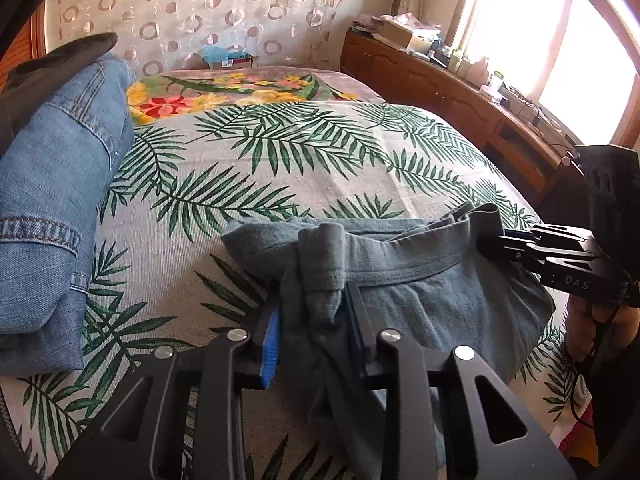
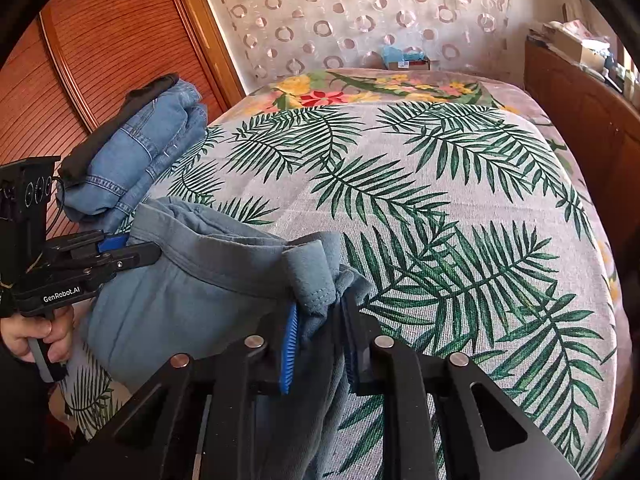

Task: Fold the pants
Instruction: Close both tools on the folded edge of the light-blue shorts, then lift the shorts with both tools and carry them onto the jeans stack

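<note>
Grey-blue pants (image 1: pixel 424 292) hang by their waistband over the near edge of the bed, held between both grippers. My left gripper (image 1: pixel 314 312) is shut on the left end of the waistband, cloth bunched between its blue pads. My right gripper (image 2: pixel 320 320) is shut on the other end of the waistband. The pants (image 2: pixel 192 288) also show in the right wrist view, stretched toward the left gripper (image 2: pixel 132 250). The right gripper (image 1: pixel 496 240) shows at the right in the left wrist view. The legs drop out of sight below.
The bed (image 1: pixel 304 160) has a palm-leaf cover. Folded blue jeans (image 1: pixel 52 208) with a dark garment on top lie at its left side. A wooden sideboard (image 1: pixel 460 88) with clutter runs along the right under a bright window. A wooden wardrobe (image 2: pixel 100 40) stands left.
</note>
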Motion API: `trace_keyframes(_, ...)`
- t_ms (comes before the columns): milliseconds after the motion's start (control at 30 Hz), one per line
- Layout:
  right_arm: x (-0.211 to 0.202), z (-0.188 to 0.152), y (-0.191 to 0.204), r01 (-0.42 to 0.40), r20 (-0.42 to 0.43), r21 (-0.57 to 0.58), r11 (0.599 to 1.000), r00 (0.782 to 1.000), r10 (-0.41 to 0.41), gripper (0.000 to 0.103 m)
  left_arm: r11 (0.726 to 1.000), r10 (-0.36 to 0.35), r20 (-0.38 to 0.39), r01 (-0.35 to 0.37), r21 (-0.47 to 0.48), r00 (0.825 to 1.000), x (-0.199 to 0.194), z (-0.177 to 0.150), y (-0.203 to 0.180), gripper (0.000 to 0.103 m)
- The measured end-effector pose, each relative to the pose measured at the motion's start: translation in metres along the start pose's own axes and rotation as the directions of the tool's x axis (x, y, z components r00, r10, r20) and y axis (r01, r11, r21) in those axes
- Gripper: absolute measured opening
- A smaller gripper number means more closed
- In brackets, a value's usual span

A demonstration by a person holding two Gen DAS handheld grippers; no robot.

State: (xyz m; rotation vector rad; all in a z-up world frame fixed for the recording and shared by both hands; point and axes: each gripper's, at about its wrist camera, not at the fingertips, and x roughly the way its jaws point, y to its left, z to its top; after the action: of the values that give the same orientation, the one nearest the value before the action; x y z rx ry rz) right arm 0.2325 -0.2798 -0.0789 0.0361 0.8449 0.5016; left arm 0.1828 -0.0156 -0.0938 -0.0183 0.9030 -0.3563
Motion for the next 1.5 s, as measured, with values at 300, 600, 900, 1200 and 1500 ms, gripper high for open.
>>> trace_keyframes(300,-0.022,-0.003,0.019,0.016,0.063,-0.064,0.998,0.998,-0.012,0.013,0.997,-0.010,0.130,-0.001,0.080,0.992,-0.049,0.002,-0.030,0.021)
trace_keyframes(600,-0.058,0.007,0.045,0.049,0.151,-0.158,0.986,0.988,-0.025,0.012,0.994,-0.005,0.223,-0.018,0.104,0.975,-0.088,0.012,-0.038,0.021)
trace_keyframes(900,-0.090,0.023,0.067,0.065,0.241,-0.227,0.972,0.970,-0.008,0.012,0.993,0.029,0.305,-0.062,0.099,0.952,-0.126,0.023,-0.028,0.021)
trace_keyframes(1200,-0.104,0.046,0.093,0.084,0.296,-0.305,0.949,0.955,0.010,0.012,0.993,0.077,0.371,-0.106,0.057,0.925,-0.154,0.033,-0.006,0.021)
trace_keyframes(1500,-0.075,0.071,0.107,0.068,0.314,-0.354,0.933,0.948,0.050,0.012,0.991,0.112,0.393,-0.131,0.021,0.913,-0.158,0.040,0.031,0.021)
